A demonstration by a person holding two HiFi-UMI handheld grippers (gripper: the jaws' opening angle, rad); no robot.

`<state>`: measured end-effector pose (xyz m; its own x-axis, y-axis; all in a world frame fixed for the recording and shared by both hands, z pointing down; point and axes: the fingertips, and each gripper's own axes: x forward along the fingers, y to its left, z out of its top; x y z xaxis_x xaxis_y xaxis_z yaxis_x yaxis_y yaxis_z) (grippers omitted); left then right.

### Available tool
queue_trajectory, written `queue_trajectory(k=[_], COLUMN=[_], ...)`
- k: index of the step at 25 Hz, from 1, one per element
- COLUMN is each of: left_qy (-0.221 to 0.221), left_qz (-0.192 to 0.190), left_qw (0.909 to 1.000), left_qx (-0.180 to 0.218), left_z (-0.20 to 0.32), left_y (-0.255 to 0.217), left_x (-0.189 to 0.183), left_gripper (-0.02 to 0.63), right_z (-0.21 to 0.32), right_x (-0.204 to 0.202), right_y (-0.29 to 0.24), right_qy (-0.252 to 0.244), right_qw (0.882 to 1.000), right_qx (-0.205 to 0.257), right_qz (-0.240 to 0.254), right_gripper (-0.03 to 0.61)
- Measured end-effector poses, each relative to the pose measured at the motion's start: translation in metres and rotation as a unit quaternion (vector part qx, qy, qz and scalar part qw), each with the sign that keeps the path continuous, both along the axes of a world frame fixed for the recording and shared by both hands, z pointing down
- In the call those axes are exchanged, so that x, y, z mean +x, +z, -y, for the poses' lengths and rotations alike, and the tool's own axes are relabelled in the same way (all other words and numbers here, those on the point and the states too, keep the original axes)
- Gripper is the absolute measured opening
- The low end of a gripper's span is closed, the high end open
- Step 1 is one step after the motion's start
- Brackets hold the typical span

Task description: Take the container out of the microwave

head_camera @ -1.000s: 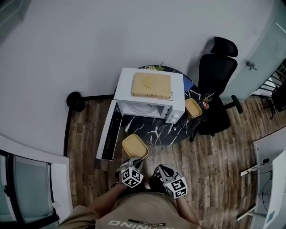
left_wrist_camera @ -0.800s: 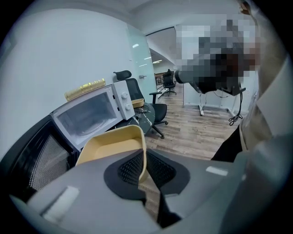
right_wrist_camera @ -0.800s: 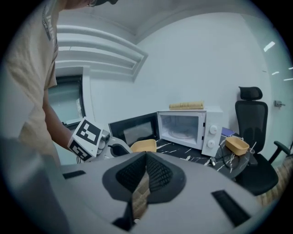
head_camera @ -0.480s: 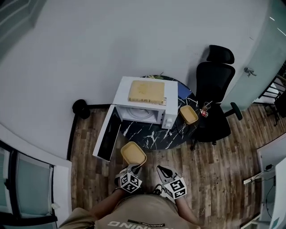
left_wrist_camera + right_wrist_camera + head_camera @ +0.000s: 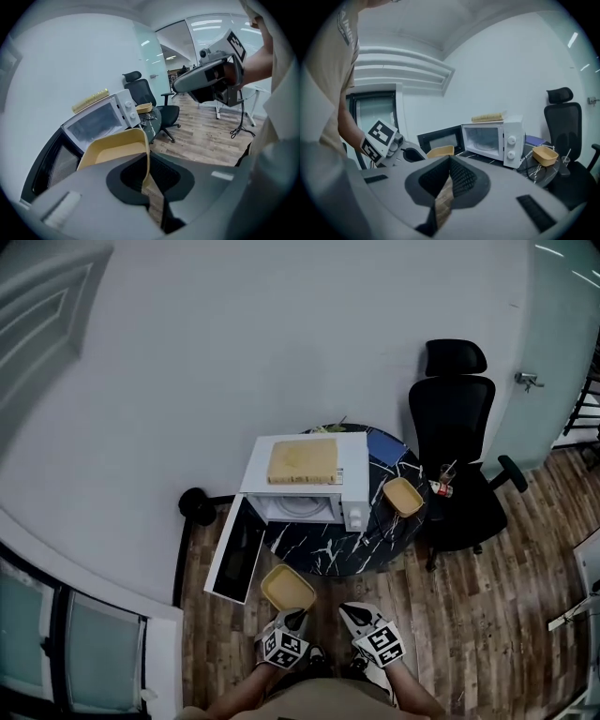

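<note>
Container [image 5: 288, 589]: held in the air over the floor [image 5: 469, 615], clear of the microwave [image 5: 352, 474] and just short of the table [image 5: 323, 538]; it is seen tilted in the left gripper view, and nothing can be made out inside it.
Left gripper [image 5: 293, 618]: jaws are closed on 1 thin wall of the container, with the rest of the container left unsupported.
Right gripper [image 5: 353, 614]: jaws are brought together with nothing between them; it is held just beside the left gripper.
Microwave: the cavity is seen empty, and the door [image 5: 236, 549] is swung wide open to the left.
Slip risk: since only 1 wall is pinched, the container could be twisted in the jaws or dropped if it is swung quickly or tipped further.
Knock risk: the outer edge of the open door lies near the container's left side, so it could be struck by a sideways sweep.
Set-down risk: a 2nd container [image 5: 403, 496] is kept on the right of the table, near the chair [image 5: 457, 427], and could be pushed off if that side is crowded.
Edges: the rounded table rim lies just ahead of the container; the door is carried out beyond that rim.
Open room: bare tabletop is left in front of the microwave, and wide floor is free to the right.
</note>
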<state>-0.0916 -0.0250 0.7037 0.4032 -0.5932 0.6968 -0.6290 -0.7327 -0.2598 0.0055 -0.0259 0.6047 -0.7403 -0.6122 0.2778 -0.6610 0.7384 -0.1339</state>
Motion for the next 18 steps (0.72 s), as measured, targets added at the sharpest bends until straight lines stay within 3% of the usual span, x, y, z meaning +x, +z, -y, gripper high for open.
queue_trajectory(k=[5,13,18], left_qy=[-0.014,0.038,0.052], left_qz=[-0.05,-0.026,-0.035], left_qw=[0.9986,0.9987,0.9976], left_qx=[-0.013,0.022,0.03], left_z=[-0.008,0.001,0.004], left_y=[-0.015,-0.027,-0.037], left_x=[0.016,0.022,0.017], left_gripper=[0.025,0.025,0.025], right_z=[0.0,-0.005,0.001], right_x=[-0.001,-0.012,-0.018], right_y=[0.012,-0.01,-0.023], right_qy=[-0.008,-0.003,0.011], right_qw=[1.0,1.0,1.0], right_qx=[0.002,-0.003,0.007], right_qz=[-0.019,-0.008,-0.002], right_gripper=[0.008,0.008,0.008])
